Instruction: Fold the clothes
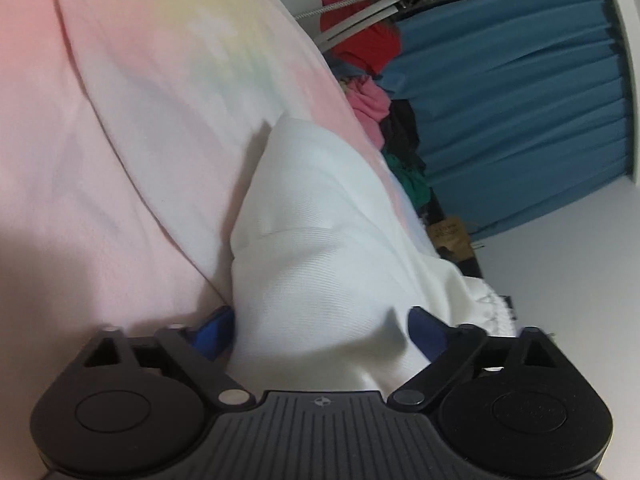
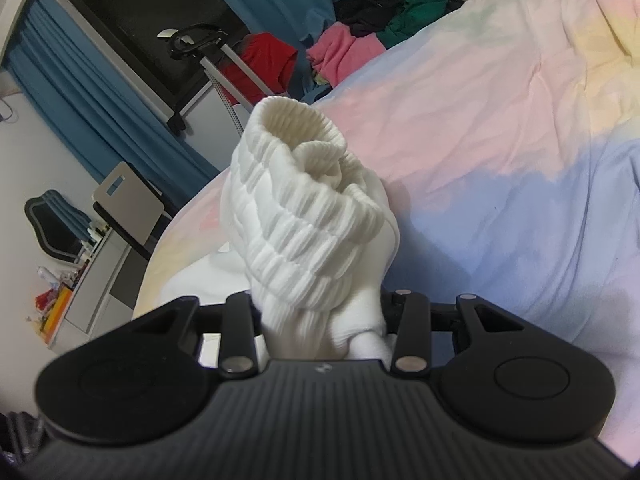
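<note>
A white garment (image 1: pixel 320 248) lies bunched between the jaws of my left gripper (image 1: pixel 320 324); its blue fingertips (image 1: pixel 420 326) stand apart on either side of a thick fold, so the jaws hold it loosely at most. My right gripper (image 2: pixel 324 320) is shut on the same white garment's ribbed cuff (image 2: pixel 304 208), which stands up in a rolled bunch right in front of the camera. More white cloth (image 2: pixel 200 276) lies on the bed to the left of it. The fingertips of the right gripper are hidden by the cloth.
A pastel pink, yellow and blue bedsheet (image 2: pixel 500 140) covers the bed (image 1: pixel 100 160). A pile of red, pink, green and black clothes (image 2: pixel 360 36) lies at the bed's far edge, also in the left view (image 1: pixel 372 80). Blue curtains (image 1: pixel 520 120), a metal stand (image 2: pixel 224 68) and a desk (image 2: pixel 100 272) stand beyond.
</note>
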### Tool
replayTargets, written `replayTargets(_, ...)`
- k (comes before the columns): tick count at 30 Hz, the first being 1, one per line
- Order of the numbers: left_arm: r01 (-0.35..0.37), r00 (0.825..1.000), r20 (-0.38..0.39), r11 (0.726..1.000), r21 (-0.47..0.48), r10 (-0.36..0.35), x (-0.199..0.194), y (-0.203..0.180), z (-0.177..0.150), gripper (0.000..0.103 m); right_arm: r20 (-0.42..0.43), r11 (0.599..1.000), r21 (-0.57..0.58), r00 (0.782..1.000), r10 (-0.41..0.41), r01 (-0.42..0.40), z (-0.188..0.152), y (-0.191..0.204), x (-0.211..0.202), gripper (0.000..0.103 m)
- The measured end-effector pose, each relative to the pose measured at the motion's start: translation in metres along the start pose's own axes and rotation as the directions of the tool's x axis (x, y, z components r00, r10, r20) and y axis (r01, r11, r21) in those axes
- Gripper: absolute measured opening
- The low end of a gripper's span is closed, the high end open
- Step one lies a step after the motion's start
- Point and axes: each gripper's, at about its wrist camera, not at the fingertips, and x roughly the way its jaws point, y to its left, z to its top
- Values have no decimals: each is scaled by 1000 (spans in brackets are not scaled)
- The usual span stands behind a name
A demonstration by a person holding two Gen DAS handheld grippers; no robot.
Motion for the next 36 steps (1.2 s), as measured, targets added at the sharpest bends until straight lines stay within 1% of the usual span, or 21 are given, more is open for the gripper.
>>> replayTargets(1,-13,1000,2,1000,11,13,2,-1,0,72,4,1000,-4,1000,1,-1,1,2,-1,42)
replayTargets(2,-22,1000,6,999,25,22,2,-2,1,68,9,1000,-9,1000,4,-4,1,5,-1,42)
replayTargets(4,-15,1000,20,998,63,13,-4,-8,2,58,24,1000,-12,999,23,-23,4,10,-6,40)
replayTargets(7,13,998,55,997,75,-17,-11,-23,6,49,57,997,-19,995,82,-81,13,18,-19,38)
replayTargets(9,20,997,70,995,99,-27,-10,-40,6,46,94,994,-57,991,96,-91,20,27,-31,38)
replayTargets(11,35,996,80,989,144,-47,-6,-63,6,44,142,991,-92,984,107,-94,30,33,-46,37)
replayTargets(14,67,993,84,976,206,-86,14,-110,11,44,216,990,-94,969,120,-102,55,28,-69,37)
replayTargets(16,83,991,76,962,259,-106,38,-149,17,44,246,992,-89,963,108,-89,81,19,-80,37)
replayTargets(17,102,990,65,953,287,-126,54,-170,21,43,259,994,-78,961,95,-77,97,11,-85,37)
replayTargets(19,147,985,38,930,337,-170,91,-211,27,42,289,998,-23,956,59,-55,131,-9,-91,37)
replayTargets(20,163,983,20,918,362,-182,111,-230,28,42,303,999,30,952,33,-44,149,-24,-94,37)
replayTargets(22,176,982,-10,904,390,-187,154,-266,26,41,327,991,133,945,-20,-25,180,-55,-99,37)
replayTargets(24,176,983,-31,891,418,-179,201,-299,23,41,350,985,169,933,-83,24,203,-81,-99,37)
replayTargets(27,165,986,-65,864,476,-153,266,-330,7,40,366,973,213,915,-167,92,222,-123,-91,37)
replayTargets(29,163,987,-96,847,506,-133,298,-334,-9,40,369,955,274,905,-211,111,222,-156,-82,37)
replayTargets(31,157,985,-140,834,530,-97,324,-323,-28,41,365,936,332,899,-244,119,211,-185,-71,37)
replayTargets(33,150,982,-179,823,547,-60,343,-297,-45,41,340,916,375,899,-276,140,188,-208,-54,37)
replayTargets(35,150,980,-196,809,569,-44,355,-264,-56,44,295,904,397,910,-291,160,162,-226,-38,39)
replayTargets(36,156,978,-205,797,583,-42,361,-249,-57,46,284,901,401,912,-296,168,147,-233,-31,41)
